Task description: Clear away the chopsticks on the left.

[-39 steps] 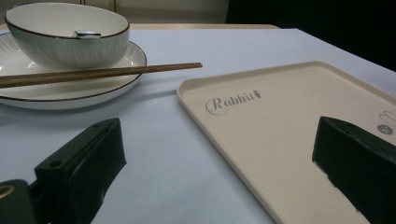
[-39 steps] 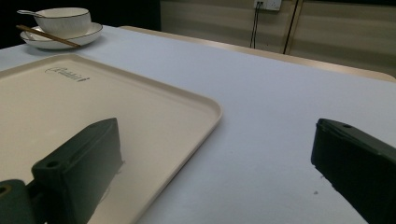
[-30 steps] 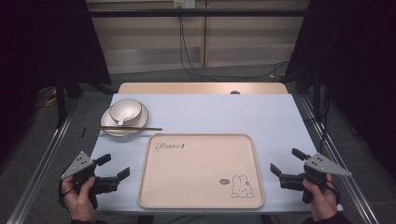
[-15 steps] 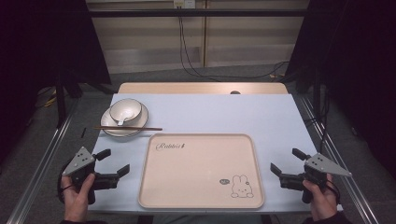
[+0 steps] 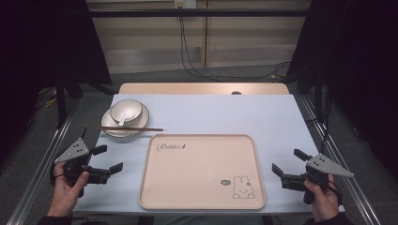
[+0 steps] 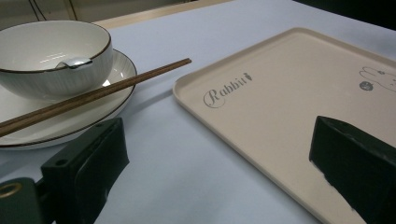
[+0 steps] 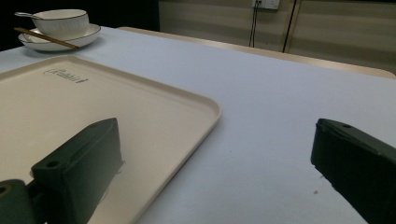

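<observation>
Your left gripper (image 5: 107, 158) sits at the table's near-left corner, jaws wide apart w/ nothing between them, held low over the blue tabletop (image 5: 225, 112) just left of the tray (image 5: 202, 206). In the left gripper view one jaw lines up near the plate's edge, the other over the tray's near rim.

Up & slightly right of that gripper: a white plate (image 5: 140, 127) w/ a dark-rimmed bowl (image 5: 126, 108) on it, towards the plate's far-left side. A spoon (image 6: 77, 62) rests inside the bowl. A pair of brown chopsticks (image 5: 129, 129) lies across the plate's near part, tips pointing right & reaching past the rim toward the tray's far-left corner, not touching the tray.

Centre: the beige tray lies flat, nothing on it, "Rabbit" lettering at its far-left, rabbit drawing (image 5: 242, 186) at its near-right.

Your right gripper (image 5: 287, 164) is at the near-right, just right of the tray, also spread wide & holding nothing. Right gripper view: one jaw over the tray's edge, the other over bare tabletop.
</observation>
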Tool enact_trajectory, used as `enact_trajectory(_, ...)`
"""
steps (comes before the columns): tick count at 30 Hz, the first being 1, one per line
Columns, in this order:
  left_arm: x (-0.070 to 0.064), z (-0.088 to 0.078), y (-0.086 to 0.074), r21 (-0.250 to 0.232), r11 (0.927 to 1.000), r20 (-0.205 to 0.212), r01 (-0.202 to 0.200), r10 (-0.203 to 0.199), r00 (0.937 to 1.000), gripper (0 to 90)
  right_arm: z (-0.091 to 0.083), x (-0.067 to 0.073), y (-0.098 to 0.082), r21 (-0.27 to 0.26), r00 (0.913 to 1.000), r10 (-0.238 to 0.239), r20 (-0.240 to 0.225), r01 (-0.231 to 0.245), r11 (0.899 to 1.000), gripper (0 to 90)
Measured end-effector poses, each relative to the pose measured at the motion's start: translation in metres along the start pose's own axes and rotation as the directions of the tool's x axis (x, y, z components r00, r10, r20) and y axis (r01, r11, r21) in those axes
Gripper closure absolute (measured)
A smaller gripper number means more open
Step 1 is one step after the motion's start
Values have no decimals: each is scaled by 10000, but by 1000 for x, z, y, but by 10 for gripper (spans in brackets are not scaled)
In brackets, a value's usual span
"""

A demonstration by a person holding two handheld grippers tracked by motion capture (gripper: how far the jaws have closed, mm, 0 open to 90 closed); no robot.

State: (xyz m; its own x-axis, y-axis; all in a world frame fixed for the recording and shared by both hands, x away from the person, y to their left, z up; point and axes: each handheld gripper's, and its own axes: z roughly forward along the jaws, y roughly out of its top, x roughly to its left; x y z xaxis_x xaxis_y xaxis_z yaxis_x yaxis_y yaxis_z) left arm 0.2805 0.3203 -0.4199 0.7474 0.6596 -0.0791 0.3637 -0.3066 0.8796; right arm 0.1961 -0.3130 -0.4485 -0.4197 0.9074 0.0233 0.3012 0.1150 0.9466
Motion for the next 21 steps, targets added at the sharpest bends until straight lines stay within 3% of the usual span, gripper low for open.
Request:
enact_trajectory(2, 5, 0, 2, 212, 9998, -23, -35, 35, 10000, 44, 0, 0, 0, -11, 10000, -12, 3, 12, 10000, 16)
enact_trajectory(5, 14, 0, 5, 404, 9991, 383, 134, -150, 9992, 53, 0, 0, 0, -23, 10000, -6, 30, 6, 10000, 16)
enact_trajectory(8, 23, 2, 10, 670, 9977, 663, -23, -22, 9978, 58, 0, 0, 0, -23, 10000, -22, 29, 22, 10000, 16)
enact_trajectory(10, 30, 3, 13, 827, 9963, 586, -225, 177, 9981, 70, -1, 0, 0, -38, 10000, -47, 28, 47, 10000, 17)
enact_trajectory(12, 36, 5, 15, 797, 9966, 602, -195, 147, 9981, 83, -1, 0, 0, -44, 10000, -50, 34, 50, 10000, 16)
enact_trajectory(14, 43, 8, 16, 707, 9960, 571, -546, 506, 9971, 123, 0, 1, 0, -36, 10000, -40, 44, 40, 10000, 16)
enact_trajectory(16, 49, 10, 17, 667, 9960, 455, -592, 562, 9974, 125, -1, 0, 0, -56, 10000, -77, 63, 77, 10000, 16)
enact_trajectory(17, 51, 12, 18, 704, 9959, 513, -559, 524, 9973, 124, -1, 0, 0, -40, 10000, -61, 49, 62, 10000, 16)
enact_trajectory(20, 61, 18, 20, 1029, 9899, 511, -976, 928, 9944, 159, 0, 0, 0, -38, 10000, -68, 61, 68, 10000, 17)
enact_trajectory(21, 64, 19, 20, 1064, 9903, 522, -895, 844, 9951, 168, 0, 1, 0, -33, 10000, -71, 66, 71, 10000, 17)
